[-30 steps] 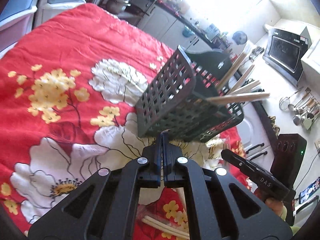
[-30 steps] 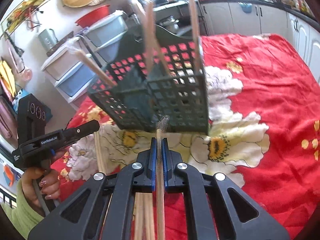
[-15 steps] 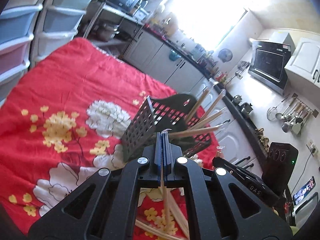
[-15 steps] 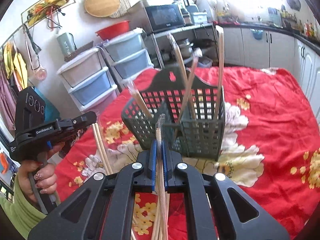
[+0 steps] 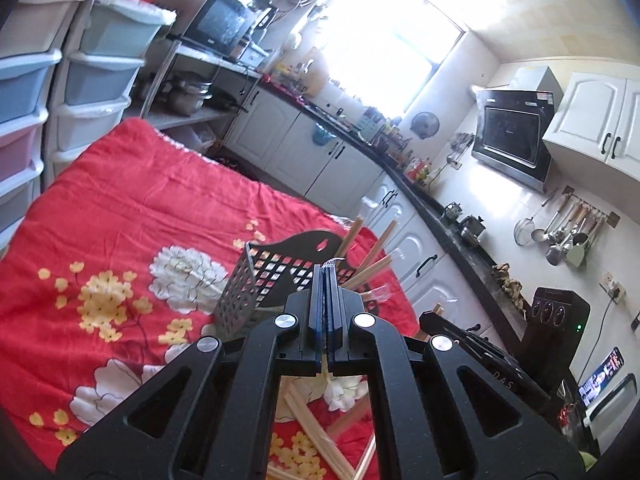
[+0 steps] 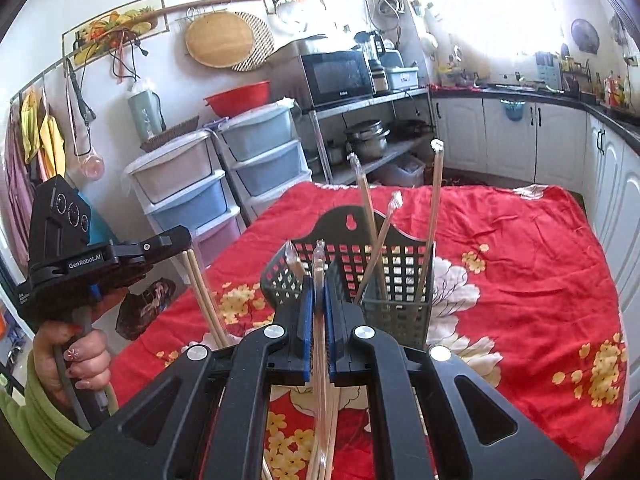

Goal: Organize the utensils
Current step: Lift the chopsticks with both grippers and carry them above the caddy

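- While it tilts gently downward, the right gripper pinches a wrapped chopstick pair whose long axis runs along its fingers, tip forward and up.
- Just beyond its tips stands the dark utensil basket, with wrapped chopsticks upright and leaning inside.
- Off to its left, a hand carries the left gripper, jaws pressed together on another chopstick pair that slants downward.
- Below lies the red floral cloth.

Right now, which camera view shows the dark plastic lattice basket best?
The right wrist view: the dark plastic lattice basket stands nearly whole, front wall, arched back and chopsticks visible. In the left wrist view, the basket shows mainly one side wall, partly hidden behind the jaws.
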{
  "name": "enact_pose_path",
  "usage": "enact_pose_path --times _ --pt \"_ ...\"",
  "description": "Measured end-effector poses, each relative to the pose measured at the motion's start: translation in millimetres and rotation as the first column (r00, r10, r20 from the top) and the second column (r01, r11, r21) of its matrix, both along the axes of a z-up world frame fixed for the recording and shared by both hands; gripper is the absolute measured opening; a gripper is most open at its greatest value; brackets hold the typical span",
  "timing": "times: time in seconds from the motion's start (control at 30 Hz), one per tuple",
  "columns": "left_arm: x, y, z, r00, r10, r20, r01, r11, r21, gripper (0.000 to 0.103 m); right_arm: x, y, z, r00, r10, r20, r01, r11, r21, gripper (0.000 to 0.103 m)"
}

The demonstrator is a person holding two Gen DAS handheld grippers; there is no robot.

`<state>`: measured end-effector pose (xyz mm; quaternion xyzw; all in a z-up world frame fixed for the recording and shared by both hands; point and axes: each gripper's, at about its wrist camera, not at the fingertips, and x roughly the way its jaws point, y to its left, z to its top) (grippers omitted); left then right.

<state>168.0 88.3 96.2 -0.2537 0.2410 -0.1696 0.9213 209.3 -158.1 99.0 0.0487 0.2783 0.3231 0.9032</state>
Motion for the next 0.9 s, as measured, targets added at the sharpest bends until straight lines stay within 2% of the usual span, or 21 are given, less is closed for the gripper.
enact_pose_path --times 0.43,0.9 --pt "1.0 -11.3 37.6 0.996 -0.031 0.088 0.030 0.999 0.021 0.000 -6.5 -5.4 22.1 0.998 -0.014 0.066 0.013 1.000 0.015 0.006" --pt "4.1 -34.2 85.5 0.979 -0.068 0.191 0.057 0.996 0.066 0.000 -8.7 -19.4 54.5 0.988 -0.043 0.147 0.039 0.999 0.031 0.006"
